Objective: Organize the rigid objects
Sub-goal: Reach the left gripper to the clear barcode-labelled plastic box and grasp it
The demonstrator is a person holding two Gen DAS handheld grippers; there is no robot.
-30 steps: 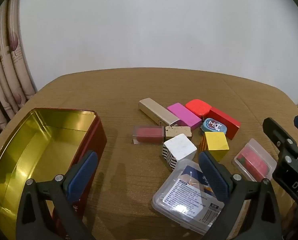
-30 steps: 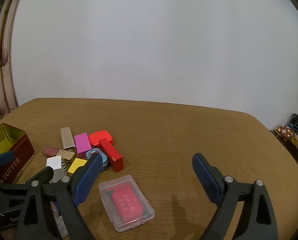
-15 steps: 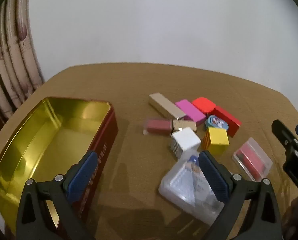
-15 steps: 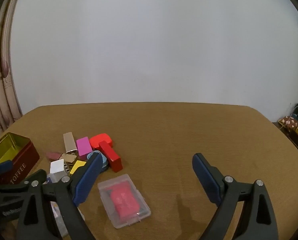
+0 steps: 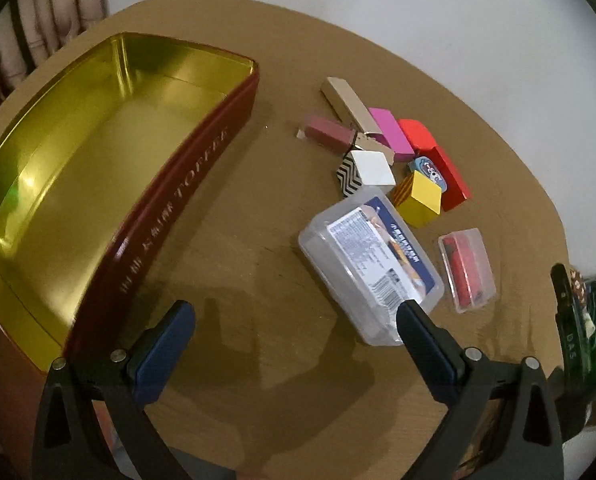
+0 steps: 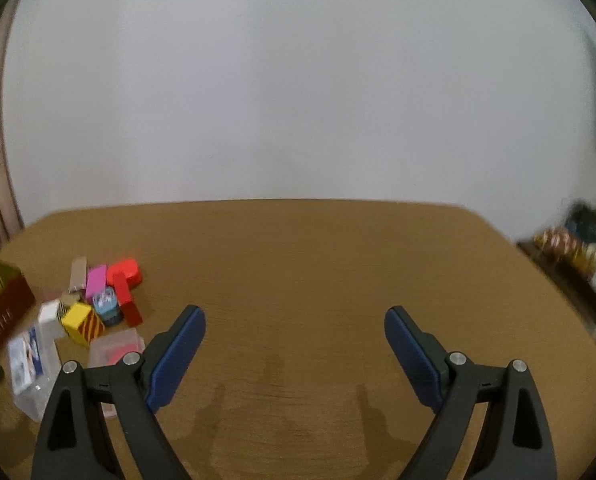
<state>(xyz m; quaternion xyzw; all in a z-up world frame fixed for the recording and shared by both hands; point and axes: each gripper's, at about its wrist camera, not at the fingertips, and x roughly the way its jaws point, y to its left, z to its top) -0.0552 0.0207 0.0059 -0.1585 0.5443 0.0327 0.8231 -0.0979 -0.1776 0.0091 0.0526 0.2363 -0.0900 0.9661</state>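
A red tin (image 5: 166, 216) with a gold inside stands open and empty at the left; it also shows in the right wrist view (image 6: 2, 304). Right of it lie a clear labelled box (image 5: 372, 258), a small clear case holding a red item (image 5: 467, 270), a yellow cube (image 5: 420, 198), a white zigzag block (image 5: 368, 170), a red block (image 5: 450, 178), a pink block (image 5: 390, 138), a gold bar (image 5: 350, 106) and a maroon case (image 5: 328, 132). My left gripper (image 5: 294, 322) is open and empty, just before the labelled box. My right gripper (image 6: 294, 324) is open over bare table.
The brown table (image 6: 318, 264) ends at a white wall. Curtains (image 5: 50, 20) hang at the far left. A cluttered shelf (image 6: 578, 256) stands off the table's right edge. Part of the other gripper (image 5: 570, 328) shows at the right of the left wrist view.
My left gripper has risen and tilted down, swinging left so the tin fills more of its view. My right gripper has turned right, and the objects have slid to its left edge.
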